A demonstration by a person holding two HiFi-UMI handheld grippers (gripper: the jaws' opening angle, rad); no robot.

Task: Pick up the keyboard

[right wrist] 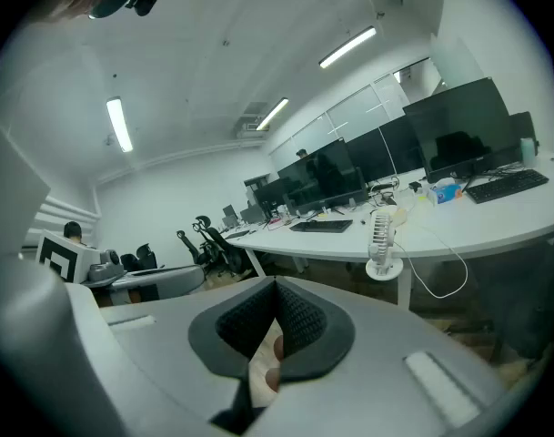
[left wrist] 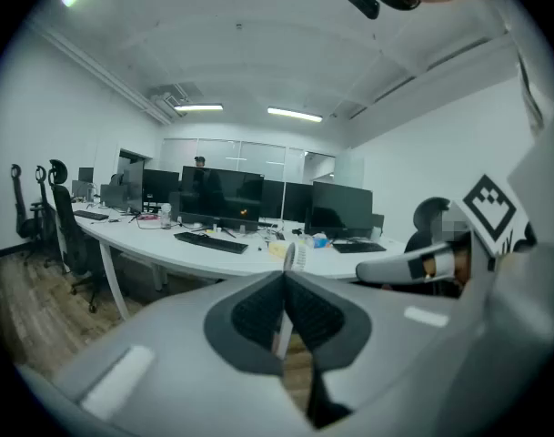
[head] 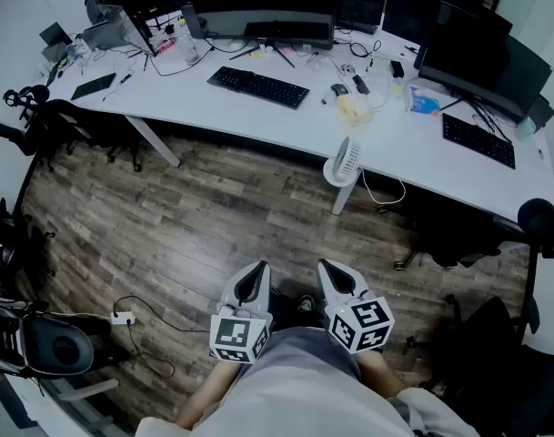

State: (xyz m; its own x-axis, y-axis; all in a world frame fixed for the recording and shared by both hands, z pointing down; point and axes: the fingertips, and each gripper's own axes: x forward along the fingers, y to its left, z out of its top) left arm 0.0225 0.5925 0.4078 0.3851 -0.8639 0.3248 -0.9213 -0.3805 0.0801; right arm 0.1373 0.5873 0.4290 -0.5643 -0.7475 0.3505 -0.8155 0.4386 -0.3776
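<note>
Grippers side by side, dipped slightly: left gripper (head: 255, 274) and right gripper (head: 335, 274) closed, empty; black keyboard (head: 258, 86) far ahead.

The white desk (head: 249, 112) carries monitors (head: 258, 3) along its rear. A fan (head: 345, 162) stands at its front edge, above the wood floor (head: 195, 226).

An office: a long white table (head: 258, 121) on the far side carries monitors (head: 258, 7) and keyboards (head: 258, 86); swivel chairs (left wrist: 63, 221) stand on wood floor (head: 195, 230) under strip lights (left wrist: 295, 114).
</note>
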